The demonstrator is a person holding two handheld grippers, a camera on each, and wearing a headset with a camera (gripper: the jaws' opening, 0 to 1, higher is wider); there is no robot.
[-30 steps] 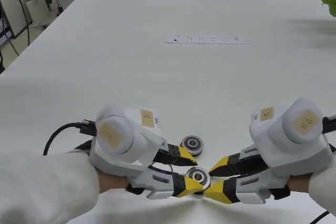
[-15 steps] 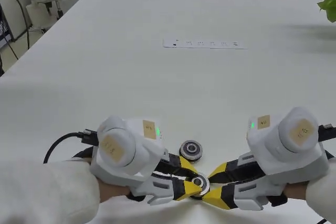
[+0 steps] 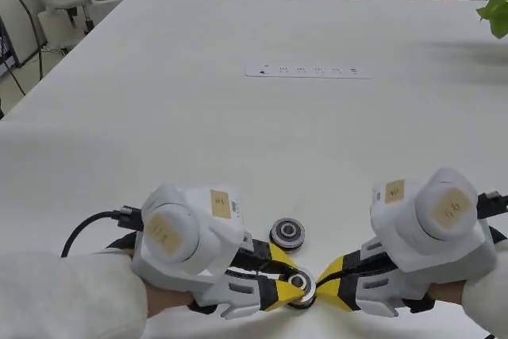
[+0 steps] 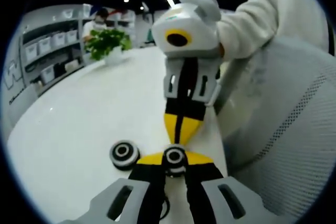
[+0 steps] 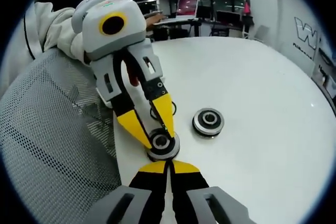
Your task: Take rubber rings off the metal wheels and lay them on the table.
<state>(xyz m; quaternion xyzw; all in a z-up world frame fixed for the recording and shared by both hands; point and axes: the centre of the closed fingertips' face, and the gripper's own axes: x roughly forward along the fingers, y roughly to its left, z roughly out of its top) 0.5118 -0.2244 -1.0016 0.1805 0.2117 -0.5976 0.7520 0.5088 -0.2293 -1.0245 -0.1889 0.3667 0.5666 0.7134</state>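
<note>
A small round metal wheel (image 3: 301, 282) lies flat at the table's (image 3: 238, 132) near edge, its bore pointing straight up and its hub shiny. The left gripper (image 3: 286, 277) has its yellow-tipped jaws clamped on the wheel from either side. The right gripper (image 3: 324, 279) faces it with jaws pressed together, tips touching the wheel's rim. A second wheel (image 3: 287, 233) lies flat just beyond, untouched, with a black rubber ring (image 5: 200, 119) around its bright centre.
</note>
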